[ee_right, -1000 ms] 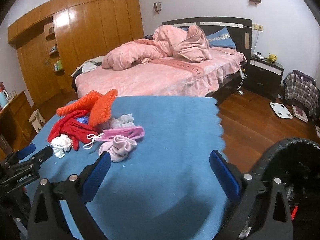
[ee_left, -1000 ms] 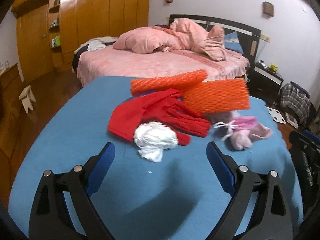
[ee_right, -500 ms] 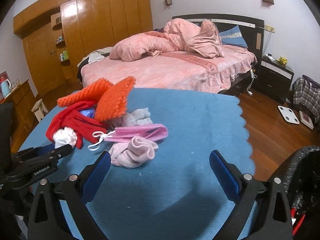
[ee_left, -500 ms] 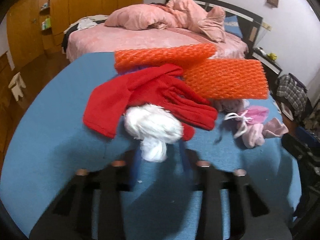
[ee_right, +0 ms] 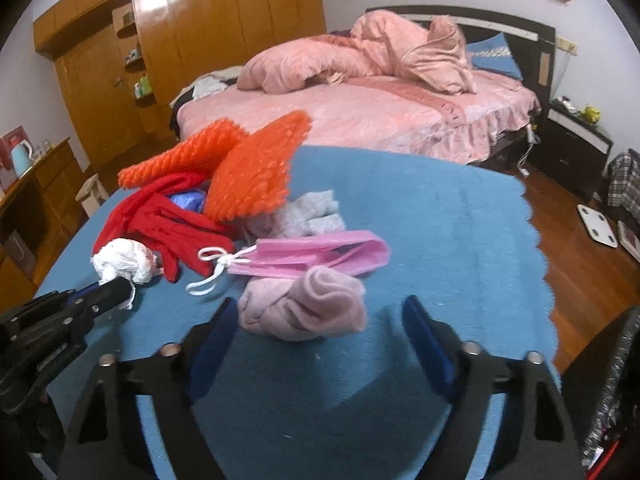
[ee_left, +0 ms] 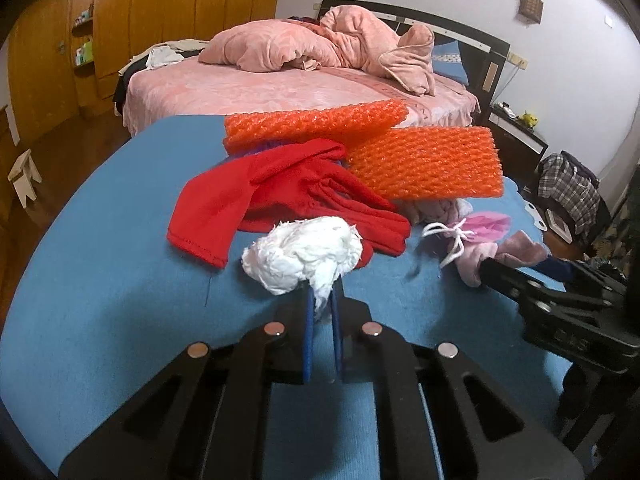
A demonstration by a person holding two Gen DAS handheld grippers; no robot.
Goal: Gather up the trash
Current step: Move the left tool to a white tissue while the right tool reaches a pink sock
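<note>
Here, crumpled white tissue wad (ee_left: 302, 254) pinched in left hand-held gripper (ee_left: 322, 308), right hand-held gripper (ee_right: 316, 344) closing, empty.

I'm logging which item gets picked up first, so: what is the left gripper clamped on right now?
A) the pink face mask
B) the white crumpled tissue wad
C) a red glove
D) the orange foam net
B: in the left wrist view the left gripper has its blue pads pinched together on the lower tail of the white crumpled tissue wad, which lies in front of the red gloves.
</note>
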